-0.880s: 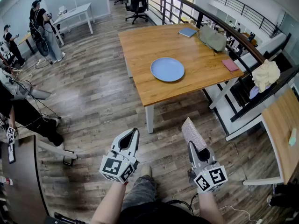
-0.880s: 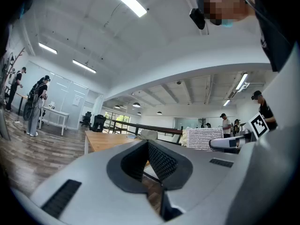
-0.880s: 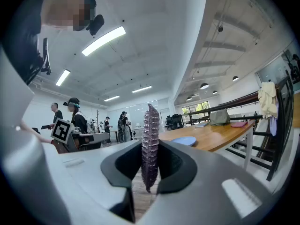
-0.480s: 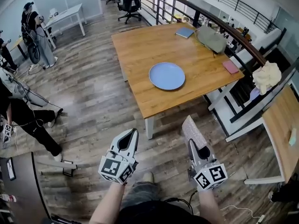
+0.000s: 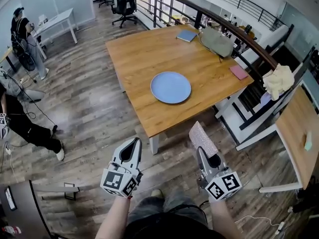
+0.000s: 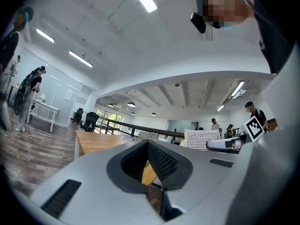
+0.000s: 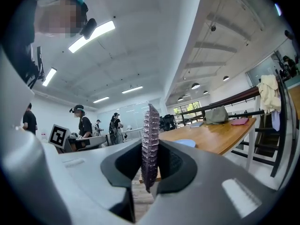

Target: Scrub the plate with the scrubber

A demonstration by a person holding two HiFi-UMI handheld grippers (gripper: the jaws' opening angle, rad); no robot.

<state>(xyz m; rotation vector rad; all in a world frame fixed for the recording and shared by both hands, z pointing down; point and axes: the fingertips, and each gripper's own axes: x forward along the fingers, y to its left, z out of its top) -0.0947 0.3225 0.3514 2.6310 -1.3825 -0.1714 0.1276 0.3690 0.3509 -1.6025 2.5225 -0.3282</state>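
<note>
A round blue plate (image 5: 171,87) lies flat near the front of a wooden table (image 5: 144,54). My right gripper (image 5: 204,152) is shut on a flat grey scrubber (image 5: 203,139), which sticks up edge-on between the jaws in the right gripper view as the scrubber (image 7: 150,142). My left gripper (image 5: 132,149) is shut with nothing in it. Both grippers hover over the floor, short of the table's near edge. The plate (image 7: 190,143) shows small beyond the right jaws.
On the table's far side lie a blue book (image 5: 187,36), a grey-green bag (image 5: 217,42) and a pink pad (image 5: 239,71). A dark railing (image 5: 227,26) runs behind it. People (image 5: 22,34) stand at the left. A second wooden table (image 5: 299,133) is at the right.
The whole view has shifted: the table and plate now lie closer and lower in the head view. Both grippers keep the same pose and grip.
</note>
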